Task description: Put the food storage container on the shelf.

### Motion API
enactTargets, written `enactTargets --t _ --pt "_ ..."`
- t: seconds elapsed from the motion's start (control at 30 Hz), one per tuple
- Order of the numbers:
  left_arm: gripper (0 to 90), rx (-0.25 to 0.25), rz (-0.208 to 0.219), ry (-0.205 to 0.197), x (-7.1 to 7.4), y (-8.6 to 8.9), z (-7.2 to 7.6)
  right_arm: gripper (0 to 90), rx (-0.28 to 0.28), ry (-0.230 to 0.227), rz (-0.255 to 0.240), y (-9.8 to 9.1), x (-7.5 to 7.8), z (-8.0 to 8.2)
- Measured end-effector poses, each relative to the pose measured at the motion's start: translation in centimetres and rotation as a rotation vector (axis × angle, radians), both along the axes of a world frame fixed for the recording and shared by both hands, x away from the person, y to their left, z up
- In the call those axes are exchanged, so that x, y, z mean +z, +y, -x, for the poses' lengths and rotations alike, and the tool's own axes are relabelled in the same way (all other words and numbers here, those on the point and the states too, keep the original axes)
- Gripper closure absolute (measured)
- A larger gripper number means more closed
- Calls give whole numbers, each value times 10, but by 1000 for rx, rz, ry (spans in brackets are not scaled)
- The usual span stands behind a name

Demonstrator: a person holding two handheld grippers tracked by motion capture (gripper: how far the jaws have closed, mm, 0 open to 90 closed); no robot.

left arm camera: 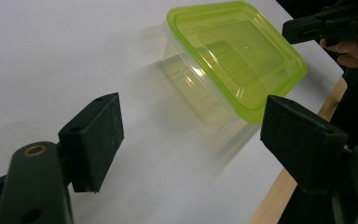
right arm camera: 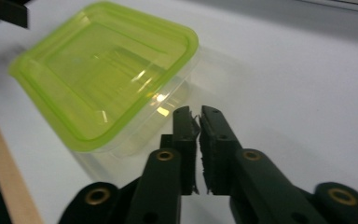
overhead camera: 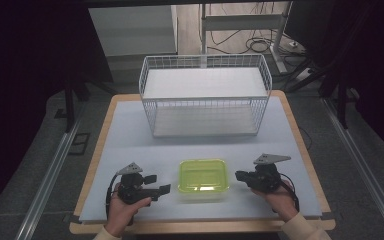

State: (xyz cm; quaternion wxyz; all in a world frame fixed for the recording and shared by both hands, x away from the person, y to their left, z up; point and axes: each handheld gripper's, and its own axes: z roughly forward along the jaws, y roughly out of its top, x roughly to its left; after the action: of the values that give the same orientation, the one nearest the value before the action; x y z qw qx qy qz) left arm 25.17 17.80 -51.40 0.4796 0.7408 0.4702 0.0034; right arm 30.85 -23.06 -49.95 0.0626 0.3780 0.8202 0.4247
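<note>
A clear plastic container with a lime-green lid sits on the white mat near the table's front edge, between the two hands. It appears again in the left gripper view and in the right gripper view. My left gripper rests just left of the container, jaws wide apart and pointing at it. My right gripper is just right of the container, its jaws pressed together with nothing between them, tips close to the container's side wall.
A white wire basket stands at the back of the table. The white mat covers most of the wooden tabletop. Beyond the table are a desk frame and cables on the floor.
</note>
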Motion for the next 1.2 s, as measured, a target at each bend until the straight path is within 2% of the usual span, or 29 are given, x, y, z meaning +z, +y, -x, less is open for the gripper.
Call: enactTargets --t 0.07,0.1,0.13,0.17,0.27,0.37,0.4,0.5,0.6,0.63,0.77,0.8,0.83,0.97,1.07,1.2 --pt "209 0 -3 5 -1 -1 -1 688 4 17 -41 -4 2 1" --pt "210 0 -3 5 -1 -1 -1 688 4 17 -41 -4 2 1" --pt "211 0 -2 13 -1 -2 -1 613 1 24 -70 -8 4 3" --pt "212 0 -2 13 -1 -2 -1 613 1 24 -70 -8 4 3" --pt "216 1 5 24 0 -3 -2 496 -5 26 -103 -11 6 3" --pt "219 2 12 31 0 -4 -2 461 0 38 -123 -11 7 3" --pt "219 4 17 44 0 -5 -4 425 2 39 -134 -10 8 3" --pt "220 -4 29 65 0 -7 -7 414 10 48 -144 -9 9 2" --pt "222 -16 42 80 1 -11 -9 384 22 93 -163 -5 8 0" --pt "222 -19 45 83 2 -12 -9 384 22 93 -163 -5 8 0" --pt "226 -32 112 145 -2 -14 -16 373 26 121 -171 0 5 -2" --pt "226 -32 112 145 -2 -14 -16 373 26 121 -171 0 5 -2" --pt "226 -39 137 164 -3 -15 -19 373 24 131 -179 2 4 -4" --pt "227 -43 146 181 -4 -18 -21 373 25 148 -184 7 2 -7" --pt "230 -36 177 210 -6 -20 -28 377 18 166 -189 12 0 -10" --pt "248 -25 174 210 -7 -22 -33 400 10 182 -199 14 -1 -14"
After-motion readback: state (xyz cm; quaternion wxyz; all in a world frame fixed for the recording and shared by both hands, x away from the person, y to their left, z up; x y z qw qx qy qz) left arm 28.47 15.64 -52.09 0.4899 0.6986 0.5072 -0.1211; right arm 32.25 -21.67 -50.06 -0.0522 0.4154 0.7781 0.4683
